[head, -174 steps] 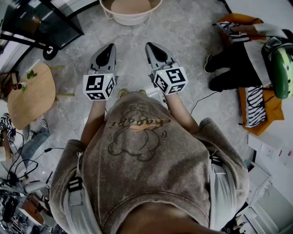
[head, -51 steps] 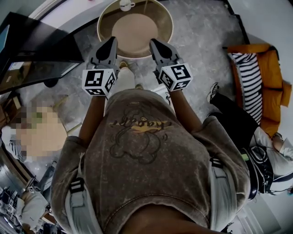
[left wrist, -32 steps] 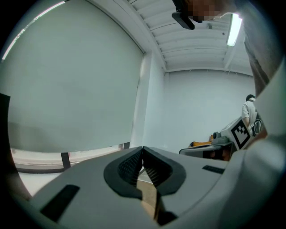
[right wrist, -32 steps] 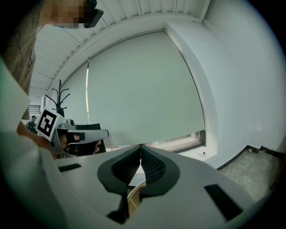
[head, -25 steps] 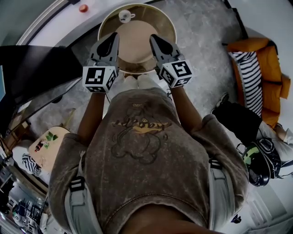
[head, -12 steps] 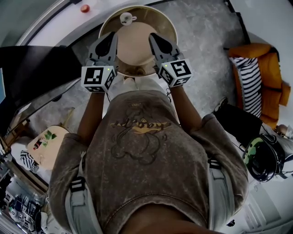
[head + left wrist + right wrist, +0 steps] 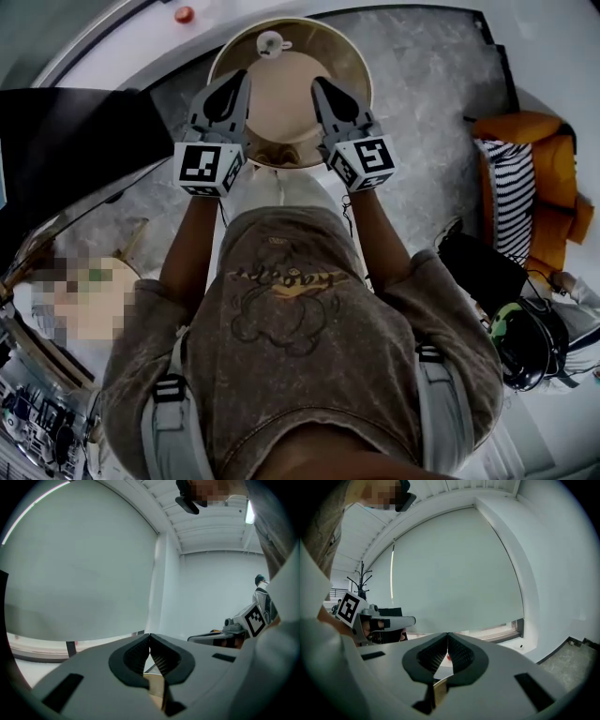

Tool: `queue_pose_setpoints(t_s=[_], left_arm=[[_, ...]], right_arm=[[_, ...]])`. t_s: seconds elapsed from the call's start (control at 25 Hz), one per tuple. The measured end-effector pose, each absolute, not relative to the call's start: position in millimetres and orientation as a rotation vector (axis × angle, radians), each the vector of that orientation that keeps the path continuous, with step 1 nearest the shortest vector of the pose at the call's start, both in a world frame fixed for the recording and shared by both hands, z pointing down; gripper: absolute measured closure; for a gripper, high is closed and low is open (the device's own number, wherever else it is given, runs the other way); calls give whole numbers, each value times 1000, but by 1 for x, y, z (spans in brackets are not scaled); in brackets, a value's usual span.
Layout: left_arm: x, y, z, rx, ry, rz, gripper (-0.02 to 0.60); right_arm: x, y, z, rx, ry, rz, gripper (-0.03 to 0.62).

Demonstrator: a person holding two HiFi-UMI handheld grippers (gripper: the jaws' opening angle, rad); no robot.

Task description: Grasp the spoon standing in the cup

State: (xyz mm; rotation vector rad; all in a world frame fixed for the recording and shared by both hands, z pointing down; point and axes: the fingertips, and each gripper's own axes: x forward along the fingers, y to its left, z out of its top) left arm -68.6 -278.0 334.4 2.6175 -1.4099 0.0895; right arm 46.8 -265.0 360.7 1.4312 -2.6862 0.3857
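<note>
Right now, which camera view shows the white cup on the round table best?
The head view: the cup stands in plain sight at the far side of the round table. The left gripper view and the right gripper view show only wall and a sliver of table, no cup.

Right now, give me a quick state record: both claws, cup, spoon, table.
left claw: shut, empty
right claw: shut, empty
cup: white, on the far side of the round table, ahead of both claws, not touched
spoon: too small to make out in the cup
claw position: side by side, seen over the table's near half
other: small red object beyond the table
</note>
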Motion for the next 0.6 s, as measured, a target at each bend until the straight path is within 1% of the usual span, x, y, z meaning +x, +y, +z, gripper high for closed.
queue_pose_setpoints(t_s=[0.36, 0.6], left_arm=[[-73, -305, 366, 2603, -1430, 85, 565], [-76, -323, 396, 2580, -1440, 54, 565]], right_arm=[[38, -301, 380, 1427, -2712, 331, 574], [34, -318, 408, 1413, -2720, 303, 576]])
